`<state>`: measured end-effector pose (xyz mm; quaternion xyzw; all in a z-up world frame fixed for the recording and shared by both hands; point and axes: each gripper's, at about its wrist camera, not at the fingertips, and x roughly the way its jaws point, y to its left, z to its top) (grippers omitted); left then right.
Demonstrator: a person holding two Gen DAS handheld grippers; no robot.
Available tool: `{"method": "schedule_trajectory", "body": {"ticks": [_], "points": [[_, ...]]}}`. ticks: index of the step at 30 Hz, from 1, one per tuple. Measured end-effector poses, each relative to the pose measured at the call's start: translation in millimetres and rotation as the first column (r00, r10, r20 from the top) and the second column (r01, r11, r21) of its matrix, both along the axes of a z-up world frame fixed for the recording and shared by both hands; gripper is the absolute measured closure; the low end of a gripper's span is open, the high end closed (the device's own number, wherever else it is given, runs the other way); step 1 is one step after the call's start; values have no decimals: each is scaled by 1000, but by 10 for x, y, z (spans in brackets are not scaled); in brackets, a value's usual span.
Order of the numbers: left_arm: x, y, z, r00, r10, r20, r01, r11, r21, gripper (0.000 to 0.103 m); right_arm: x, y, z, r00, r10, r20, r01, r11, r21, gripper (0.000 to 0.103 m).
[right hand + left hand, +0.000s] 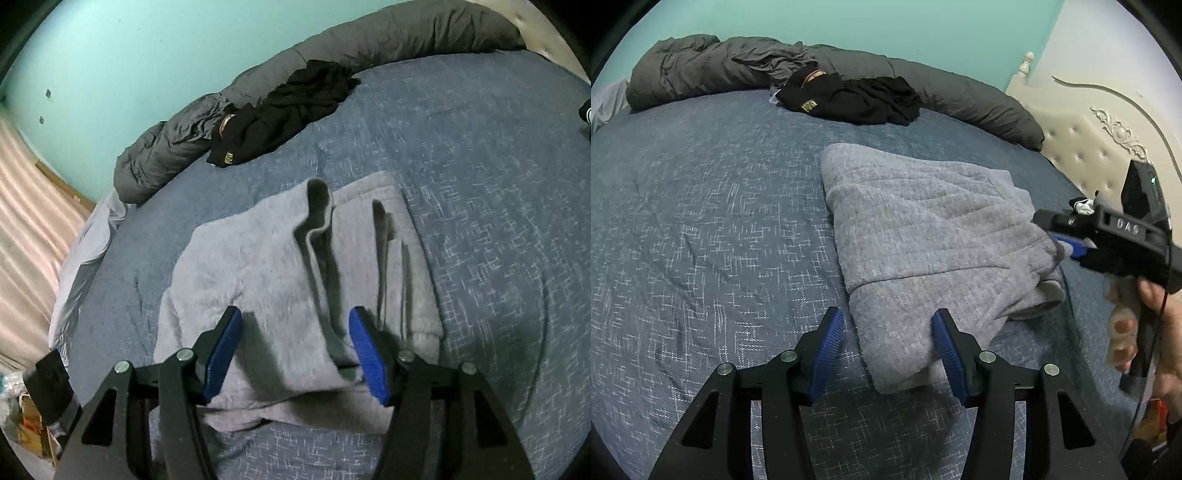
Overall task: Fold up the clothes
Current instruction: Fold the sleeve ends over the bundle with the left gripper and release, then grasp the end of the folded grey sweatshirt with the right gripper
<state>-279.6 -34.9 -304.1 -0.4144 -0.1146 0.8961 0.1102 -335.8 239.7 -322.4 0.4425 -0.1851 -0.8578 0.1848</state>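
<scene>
Ribbed blue pads (827, 354) flank fuzzy grey folded garment (923, 236) on woven bedspread (701, 221).

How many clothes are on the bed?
2 that I can tell. A grey fleecy garment lies folded on the blue bedspread near both grippers. A black garment sits crumpled further back against the dark grey duvet. More may be hidden there.
</scene>
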Motion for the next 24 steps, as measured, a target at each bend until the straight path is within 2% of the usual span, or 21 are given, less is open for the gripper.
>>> {"method": "schedule_trajectory", "body": {"ticks": [1, 2, 3, 5, 10, 12, 15, 18, 21, 22, 23, 24], "points": [[-1, -6, -1, 1000, -1, 2, 1, 1000, 3, 48, 15, 11, -25, 1000, 15, -6, -15, 1000, -16, 69], [-4, -10, -2, 1000, 0, 3, 0, 1000, 4, 48, 26, 12, -38, 1000, 24, -3, -25, 999, -26, 80], [-7, -14, -2, 1000, 1, 5, -1, 1000, 6, 48, 33, 22, -50, 1000, 28, 1, -28, 999, -30, 89], [-2, -13, 3, 1000, 0, 2, 0, 1000, -1, 48, 36, 77, -8, 1000, 29, -12, -29, 998, -53, 96], [13, 15, 45, 1000, -19, -12, 19, 1000, 2, 48, 104, 307, 214, 996, -30, -86, 27, 999, -39, 98], [17, 40, 67, 999, -32, -20, 33, 999, 3, 48, 126, 369, 144, 996, -46, -74, 45, 999, -9, 98], [16, 68, 63, 999, -43, -20, 43, 999, -4, 48, 130, 400, -150, 999, -48, -4, 48, 998, 45, 98], [9, 84, 44, 999, -50, -11, 50, 999, -6, 48, 119, 458, -281, 997, -72, 7, 72, 997, 43, 98], [0, 96, 37, 998, -58, -6, 57, 998, -8, 48, 107, 477, -278, 998, -67, 6, 67, 997, 35, 97], [-1, 103, 24, 998, -61, -1, 61, 998, -15, 48, 94, 501, -255, 998, -63, 11, 62, 998, 18, 94], [-5, 93, 5, 998, -58, 5, 58, 998, -13, 48, 90, 521, -214, 998, -65, 9, 65, 998, 13, 86], [-10, 84, -13, 998, -55, 12, 55, 998, -12, 48, 89, 526, -148, 997, -78, -1, 78, 996, 30, 83]]}}
